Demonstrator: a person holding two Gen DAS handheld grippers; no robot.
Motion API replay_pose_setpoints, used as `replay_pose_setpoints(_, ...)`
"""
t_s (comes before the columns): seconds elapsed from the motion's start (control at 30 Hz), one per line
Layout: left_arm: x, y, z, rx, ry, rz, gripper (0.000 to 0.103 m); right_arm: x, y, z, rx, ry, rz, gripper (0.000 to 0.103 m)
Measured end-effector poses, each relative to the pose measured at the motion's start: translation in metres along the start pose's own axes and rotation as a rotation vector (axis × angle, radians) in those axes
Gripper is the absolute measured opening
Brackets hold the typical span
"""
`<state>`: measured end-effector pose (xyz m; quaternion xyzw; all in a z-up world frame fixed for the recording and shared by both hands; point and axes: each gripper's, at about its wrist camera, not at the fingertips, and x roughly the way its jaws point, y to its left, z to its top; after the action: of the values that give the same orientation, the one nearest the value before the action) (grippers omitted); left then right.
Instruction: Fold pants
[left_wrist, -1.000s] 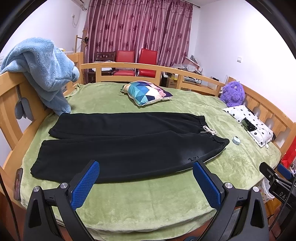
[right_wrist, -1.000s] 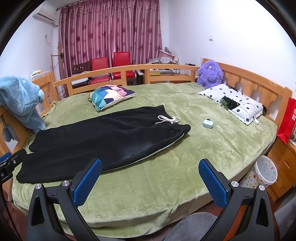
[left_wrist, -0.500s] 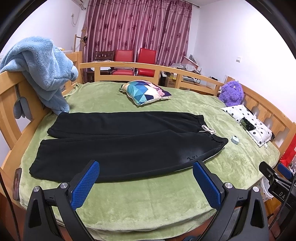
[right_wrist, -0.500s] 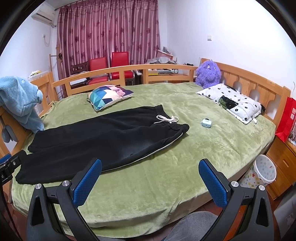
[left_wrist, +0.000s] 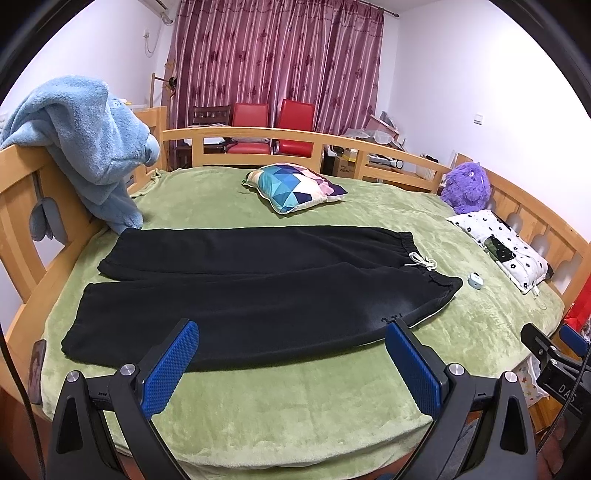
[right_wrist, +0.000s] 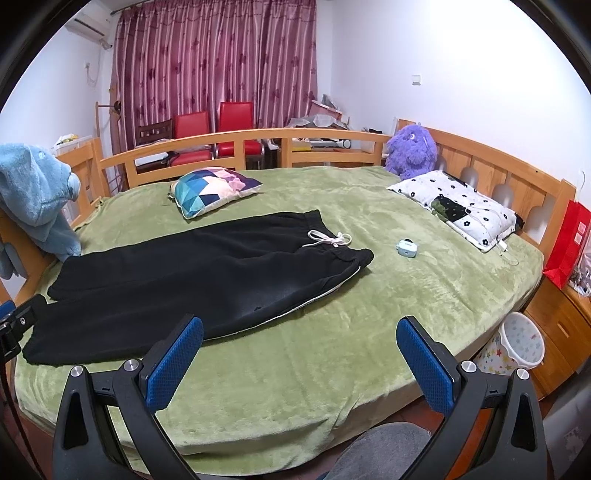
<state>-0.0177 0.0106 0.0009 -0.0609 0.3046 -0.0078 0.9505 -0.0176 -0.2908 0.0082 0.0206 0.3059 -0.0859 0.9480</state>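
Observation:
Black pants (left_wrist: 258, 291) lie flat on the green bed cover (left_wrist: 295, 398), legs to the left, waistband with a white drawstring (left_wrist: 421, 261) to the right. They also show in the right wrist view (right_wrist: 192, 280). My left gripper (left_wrist: 291, 365) is open and empty, above the bed's near edge, just short of the near pant leg. My right gripper (right_wrist: 299, 362) is open and empty, over bare cover to the right of the pants. Part of the right gripper shows at the right of the left wrist view (left_wrist: 557, 369).
A patterned cushion (left_wrist: 295, 186), a spotted pillow (right_wrist: 458, 208), a purple plush toy (right_wrist: 412, 151) and a small pale-blue case (right_wrist: 407, 248) lie on the bed. A blue blanket (left_wrist: 88, 147) hangs on the wooden rail. A bin (right_wrist: 521, 345) stands on the floor at right.
Both grippers have barely moved, only a slight drift of view. The pants lie as before.

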Motion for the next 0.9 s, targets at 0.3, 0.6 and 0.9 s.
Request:
replay_pose_setpoints(0.3,0.028,0.015,0.000,-0.017,0.027,-0.018,0.102,0.016,0.014,-0.002,-0.025,-0.027,0.063,0.103)
replay_pose_setpoints(0.6,0.086,0.084,-0.016,-0.072,0.101,0.071,0.101,0.074,0.012,-0.003,-0.030,0.057,0.119,0.094)
replay_pose_setpoints(0.9,0.149,0.158,-0.057,-0.234,0.289,0.110,0.097,0.169,-0.007,-0.019,0.053,0.223,0.163,0.084)
